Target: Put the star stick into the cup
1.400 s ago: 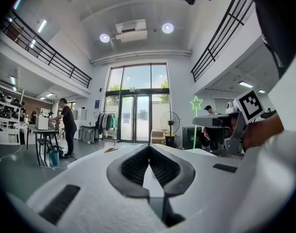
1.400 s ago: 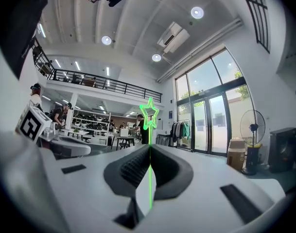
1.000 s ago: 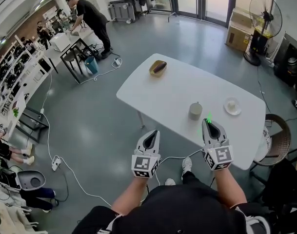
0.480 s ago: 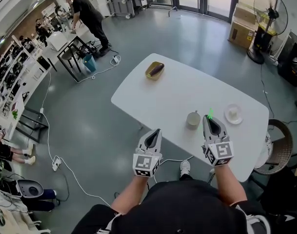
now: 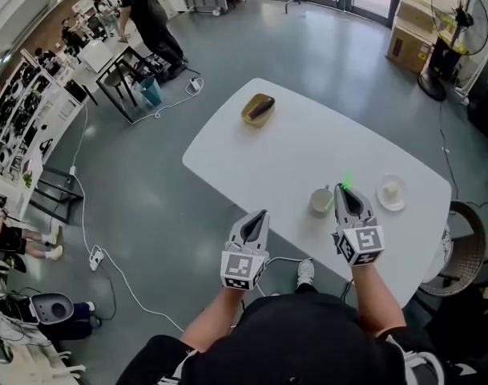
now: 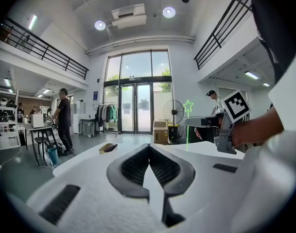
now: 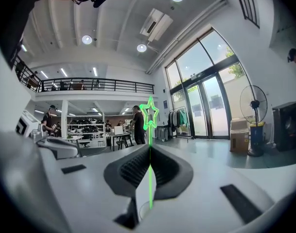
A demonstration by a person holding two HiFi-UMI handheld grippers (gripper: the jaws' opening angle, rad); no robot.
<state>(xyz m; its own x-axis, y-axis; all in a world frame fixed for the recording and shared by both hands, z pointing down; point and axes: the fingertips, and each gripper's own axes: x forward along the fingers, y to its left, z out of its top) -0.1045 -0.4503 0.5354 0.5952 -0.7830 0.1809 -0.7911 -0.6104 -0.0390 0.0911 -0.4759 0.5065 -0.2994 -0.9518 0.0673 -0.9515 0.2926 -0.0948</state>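
Now | right gripper (image 5: 348, 195) pinches star stick (image 7: 150, 152) upright, star up | cup (image 5: 321, 202) just beside | left gripper (image 5: 261, 216) pressed together

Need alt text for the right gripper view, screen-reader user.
The right tongs are shut on a thin green star stick, which rises between their tips to a star outline on top. Behind is a bright hall with tall glass doors, a standing fan and a person by some desks.

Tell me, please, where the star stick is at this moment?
In the head view, the star stick stands upright, clamped in the right gripper above the white table, just right of the cup.
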